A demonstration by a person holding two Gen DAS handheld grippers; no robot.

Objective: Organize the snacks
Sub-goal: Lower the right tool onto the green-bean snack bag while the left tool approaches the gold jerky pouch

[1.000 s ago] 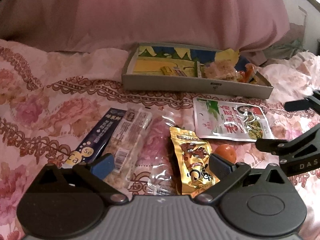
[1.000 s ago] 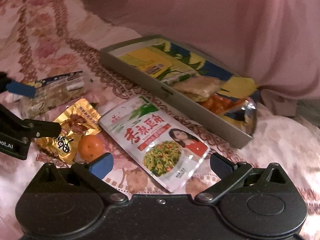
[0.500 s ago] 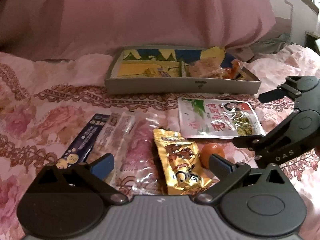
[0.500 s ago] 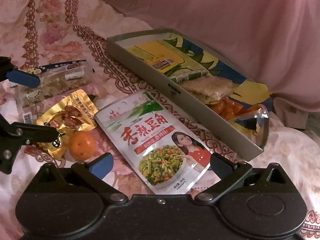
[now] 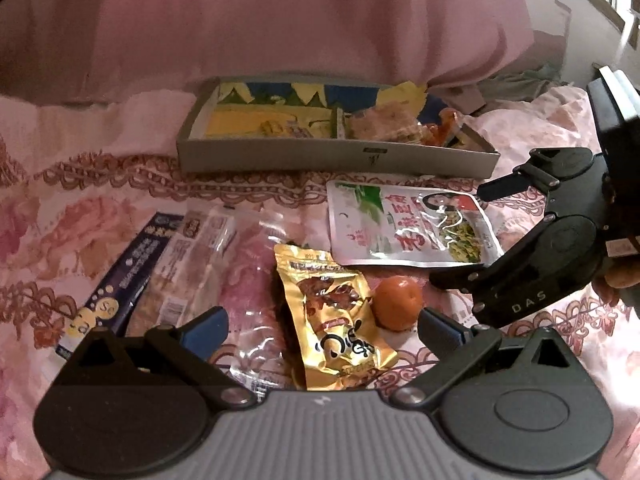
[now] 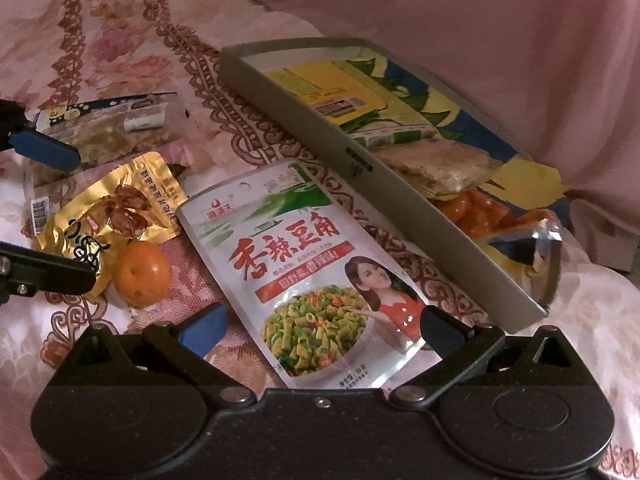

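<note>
A white spicy-bean pouch (image 6: 304, 256) lies flat on the floral bedspread, in front of the grey box tray (image 6: 360, 168). My right gripper (image 6: 322, 330) is open, its fingers either side of the pouch's near end. In the left wrist view that right gripper (image 5: 456, 236) hovers over the pouch (image 5: 400, 228). My left gripper (image 5: 322, 330) is open above a gold snack packet (image 5: 336, 320), with a tangerine (image 5: 398, 302) beside its right finger. The tray (image 5: 336, 156) holds a yellow pack, a cracker pack and orange snacks.
Clear-wrapped snack packs (image 5: 192, 264) and a dark blue packet (image 5: 132, 276) lie left of the gold one. A pink pillow (image 5: 280, 20) rises right behind the tray. A hand (image 5: 620, 276) holds the right gripper at the right edge. Rumpled bedding lies at the far right.
The right gripper has come down and forward, so the white pouch's near end now sits between its fingers. The left gripper has drawn back slightly and still hovers over the gold packet. Both stay open.
</note>
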